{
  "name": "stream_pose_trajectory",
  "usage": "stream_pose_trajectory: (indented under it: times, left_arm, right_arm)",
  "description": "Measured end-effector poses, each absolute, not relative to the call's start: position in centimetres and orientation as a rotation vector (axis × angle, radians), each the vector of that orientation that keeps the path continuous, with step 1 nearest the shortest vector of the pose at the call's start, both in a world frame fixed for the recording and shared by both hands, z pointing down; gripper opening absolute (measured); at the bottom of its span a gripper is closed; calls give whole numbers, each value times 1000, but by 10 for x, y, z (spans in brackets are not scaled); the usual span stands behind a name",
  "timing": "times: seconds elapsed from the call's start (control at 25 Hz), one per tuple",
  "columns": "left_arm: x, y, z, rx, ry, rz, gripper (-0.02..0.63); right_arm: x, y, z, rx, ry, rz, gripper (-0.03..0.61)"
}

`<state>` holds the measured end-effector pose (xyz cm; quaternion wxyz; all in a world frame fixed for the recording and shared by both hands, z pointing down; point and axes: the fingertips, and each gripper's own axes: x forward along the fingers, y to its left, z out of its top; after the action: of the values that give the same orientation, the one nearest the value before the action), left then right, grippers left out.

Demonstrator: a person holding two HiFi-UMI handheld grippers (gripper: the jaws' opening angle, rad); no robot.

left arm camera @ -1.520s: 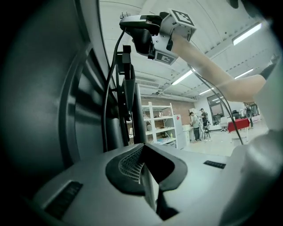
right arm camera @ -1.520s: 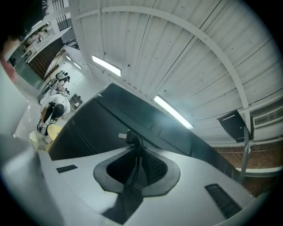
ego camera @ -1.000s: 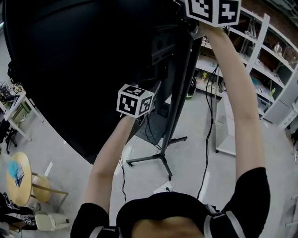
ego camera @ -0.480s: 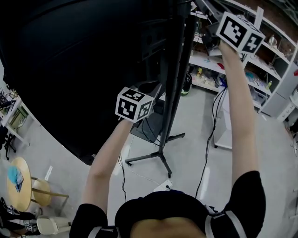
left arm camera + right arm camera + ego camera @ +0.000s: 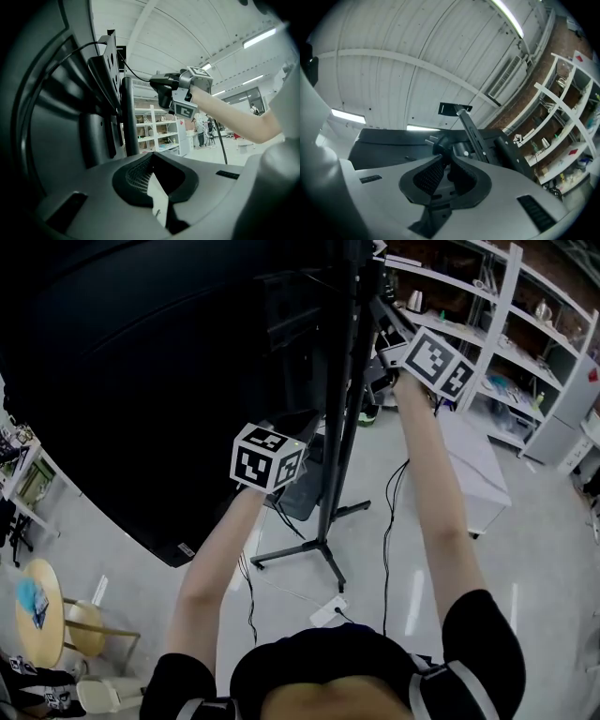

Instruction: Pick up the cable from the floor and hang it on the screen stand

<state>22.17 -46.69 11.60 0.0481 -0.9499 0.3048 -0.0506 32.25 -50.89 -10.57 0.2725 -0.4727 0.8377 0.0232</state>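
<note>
The black cable (image 5: 385, 521) hangs from my right gripper (image 5: 394, 351) down to the floor. That gripper is raised beside the top of the screen stand's pole (image 5: 339, 427). In the right gripper view its jaws are shut on the cable's black plug (image 5: 436, 140), whose metal prongs stick out to the left. My left gripper (image 5: 281, 432) is held lower, close behind the big black screen (image 5: 141, 381). Its jaws stand apart with no cable between them, facing the stand's mount bracket (image 5: 105, 75). A thin cable (image 5: 136, 75) runs from that bracket to my right gripper (image 5: 161, 89).
The stand's legs (image 5: 309, 554) spread over the grey floor, with a white power strip (image 5: 328, 612) near them. White shelving (image 5: 487, 343) and a white cabinet (image 5: 478, 465) stand at the right. A round wooden table (image 5: 37, 601) and a chair sit at lower left.
My right gripper has come down from the top edge and in toward the stand's pole, rolling as it went, the cable swinging left with it. My left gripper has barely shifted.
</note>
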Motion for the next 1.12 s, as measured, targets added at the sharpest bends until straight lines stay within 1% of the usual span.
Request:
stream_pose_trajectory:
  times: [0.28,0.48,0.84,1.12]
  left_arm:
    - [212,-459,128,-2908,956,-167,8]
    - [203,-452,132,-2910,973,-158,8]
    - [193,-445,140,-2912,1003,-149,8]
    - [181,-429,149,-2937,1045,-85,8]
  right_arm:
    - [296,-524,-41,-1140,2230,-239,63]
    - [284,-522,-22,-1064,2182,-342,63]
    - [268,-507,2,-1134,2247,-245,64]
    - [242,-470,58,-1189,2418,-162,61]
